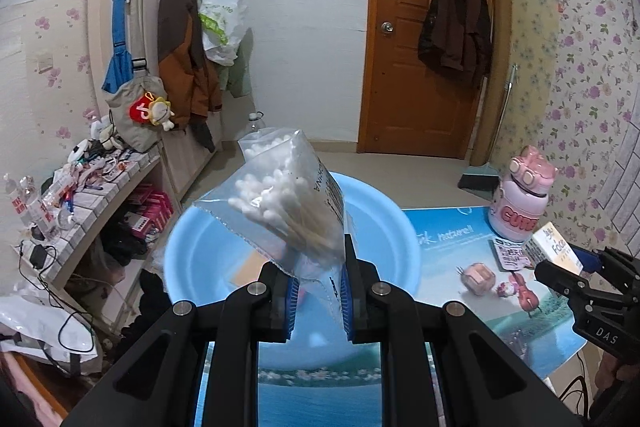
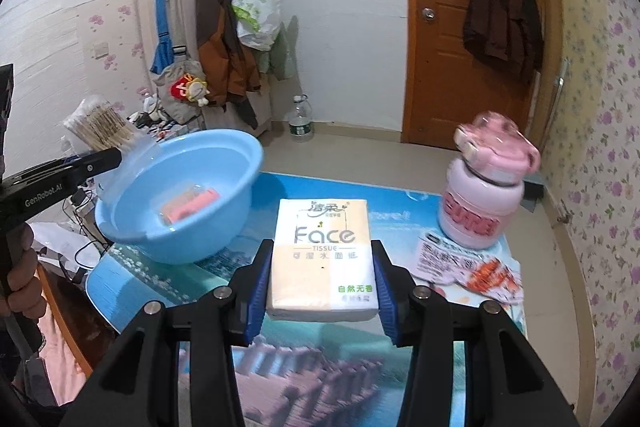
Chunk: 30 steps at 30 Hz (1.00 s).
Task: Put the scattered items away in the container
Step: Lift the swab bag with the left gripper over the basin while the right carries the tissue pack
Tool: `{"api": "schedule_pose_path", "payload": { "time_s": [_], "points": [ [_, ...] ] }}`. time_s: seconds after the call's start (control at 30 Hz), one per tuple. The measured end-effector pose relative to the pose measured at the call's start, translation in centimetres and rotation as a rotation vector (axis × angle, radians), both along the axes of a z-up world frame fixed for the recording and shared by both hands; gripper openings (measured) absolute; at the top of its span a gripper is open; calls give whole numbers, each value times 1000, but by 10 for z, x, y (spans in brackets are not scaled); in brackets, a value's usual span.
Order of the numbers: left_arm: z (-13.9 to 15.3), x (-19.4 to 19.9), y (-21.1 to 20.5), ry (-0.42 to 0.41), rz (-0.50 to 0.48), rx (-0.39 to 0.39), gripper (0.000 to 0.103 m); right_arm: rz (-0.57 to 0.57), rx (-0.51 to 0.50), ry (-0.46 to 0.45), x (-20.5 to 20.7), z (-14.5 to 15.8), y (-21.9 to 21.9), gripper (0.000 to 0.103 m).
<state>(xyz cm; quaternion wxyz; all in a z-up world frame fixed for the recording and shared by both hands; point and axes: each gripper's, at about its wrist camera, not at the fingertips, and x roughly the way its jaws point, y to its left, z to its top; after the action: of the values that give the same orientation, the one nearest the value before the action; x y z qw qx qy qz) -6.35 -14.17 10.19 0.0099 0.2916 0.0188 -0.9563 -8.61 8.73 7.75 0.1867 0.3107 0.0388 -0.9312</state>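
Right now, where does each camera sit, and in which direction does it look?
Left wrist: on the left gripper, shut on the cotton swab bag, facing the blue basin and door; the right gripper shows.
Right wrist: on the right gripper, holding the tissue pack, facing the table; the left gripper and a hand show.
Shared: basin, pink bottle, door.

Bench (image 2: 312, 367) covered by a printed mat showing sea, flowers and a bridge. Blue basin (image 2: 176, 195) resting toward the left edge, a pink-orange packet (image 2: 188, 205) lying inside. Pink lidded bottle (image 2: 486, 187) standing upright at the far right corner. Just in front of it, a flat printed sachet (image 2: 468, 261) lying on the mat, near the bottle's base.
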Motion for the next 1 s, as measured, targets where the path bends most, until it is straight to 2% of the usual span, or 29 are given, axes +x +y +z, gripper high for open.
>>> {"api": "schedule_pose_path", "payload": {
  "time_s": [0.4, 0.7, 1.0],
  "points": [
    [5, -10, -42, -24, 40, -6, 17, 125, 6, 78, -24, 29, -78, 47],
    [-7, -20, -57, -50, 44, -12, 17, 189, 25, 37, -37, 22, -135, 47],
    [-18, -29, -65, -77, 48, -7, 17, 220, 34, -1, -47, 8, -163, 47]
  ]
}}
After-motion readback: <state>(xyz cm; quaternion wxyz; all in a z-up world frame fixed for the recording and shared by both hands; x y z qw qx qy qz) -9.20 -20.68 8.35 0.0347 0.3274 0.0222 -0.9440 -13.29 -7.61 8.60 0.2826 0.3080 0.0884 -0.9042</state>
